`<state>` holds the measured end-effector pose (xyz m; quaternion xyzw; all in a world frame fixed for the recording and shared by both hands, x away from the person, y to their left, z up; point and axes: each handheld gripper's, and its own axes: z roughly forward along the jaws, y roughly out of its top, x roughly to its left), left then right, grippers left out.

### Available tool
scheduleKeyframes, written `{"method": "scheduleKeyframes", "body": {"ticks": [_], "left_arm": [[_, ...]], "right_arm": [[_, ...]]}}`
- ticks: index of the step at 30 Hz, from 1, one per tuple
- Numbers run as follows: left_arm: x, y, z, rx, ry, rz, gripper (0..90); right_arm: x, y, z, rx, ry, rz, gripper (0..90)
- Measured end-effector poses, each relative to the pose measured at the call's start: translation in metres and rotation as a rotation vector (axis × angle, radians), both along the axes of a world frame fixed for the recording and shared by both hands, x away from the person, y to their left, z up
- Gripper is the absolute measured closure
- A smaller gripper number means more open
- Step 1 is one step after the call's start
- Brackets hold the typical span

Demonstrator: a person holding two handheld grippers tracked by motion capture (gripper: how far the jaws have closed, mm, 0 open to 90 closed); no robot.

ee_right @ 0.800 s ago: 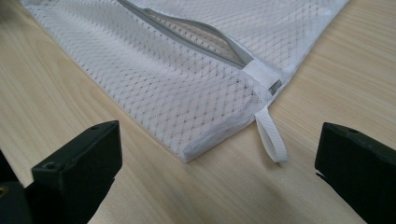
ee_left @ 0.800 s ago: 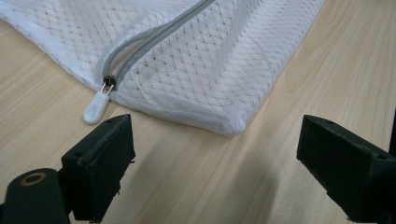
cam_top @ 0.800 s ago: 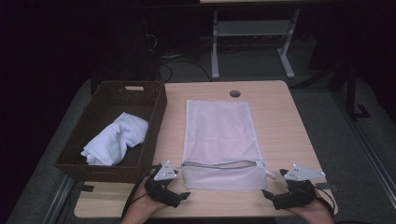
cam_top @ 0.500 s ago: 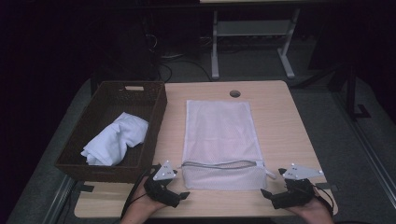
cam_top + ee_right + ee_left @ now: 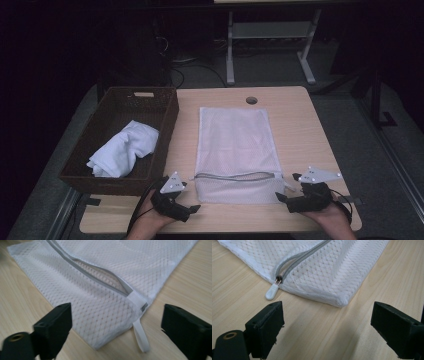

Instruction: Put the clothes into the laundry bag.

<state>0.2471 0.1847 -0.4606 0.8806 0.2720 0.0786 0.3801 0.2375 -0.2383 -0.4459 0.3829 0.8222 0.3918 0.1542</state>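
While both sets of jaws stand wide apart with nothing gripped, left gripper (image 5: 192,208) just short of the white mesh bag's (image 5: 235,145) near corner, zipper pull (image 5: 272,292) ahead of its jaws, right gripper (image 5: 281,198) at the opposite corner, white loop tab (image 5: 140,334) between its jaws, wooden table (image 5: 300,130) beneath.

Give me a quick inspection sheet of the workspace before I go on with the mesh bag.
Surface: wooden table, bare apart from the items below.
Job's things: white mesh bag lying flat, zipper open, pull at the left gripper's end; loop at the other end.
Clutter: brown basket holding a white cloth.
Grippers: left gripper and right gripper open, empty, at the bag's near corners.
Cables: one trails from each gripper.
Surroundings: dark; a metal frame behind the table.
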Motion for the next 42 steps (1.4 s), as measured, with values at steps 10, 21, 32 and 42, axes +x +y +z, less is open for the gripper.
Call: {"method": "scheduleKeyframes", "body": {"ticks": [10, 21, 32, 42], "left_arm": [[0.0, 0.003, 0.001, -0.005, -0.003, 0.009, 10.8], [-0.001, 0.003, 0.001, -0.001, -0.001, 0.011, 10.9], [0.0, 0.003, 0.001, -0.005, 0.001, 0.016, 10.9], [0.0, 0.004, 0.001, -0.002, -0.001, 0.015, 11.0]], "right_arm": [[0.017, 0.007, 0.004, 0.006, 0.016, 0.02, 16.2], [0.035, 0.01, 0.012, 0.019, 0.036, 0.017, 26.8], [0.065, 0.014, 0.019, 0.003, 0.056, -0.017, 50.2], [0.088, 0.018, 0.024, -0.042, 0.036, -0.04, 78.7]]}}
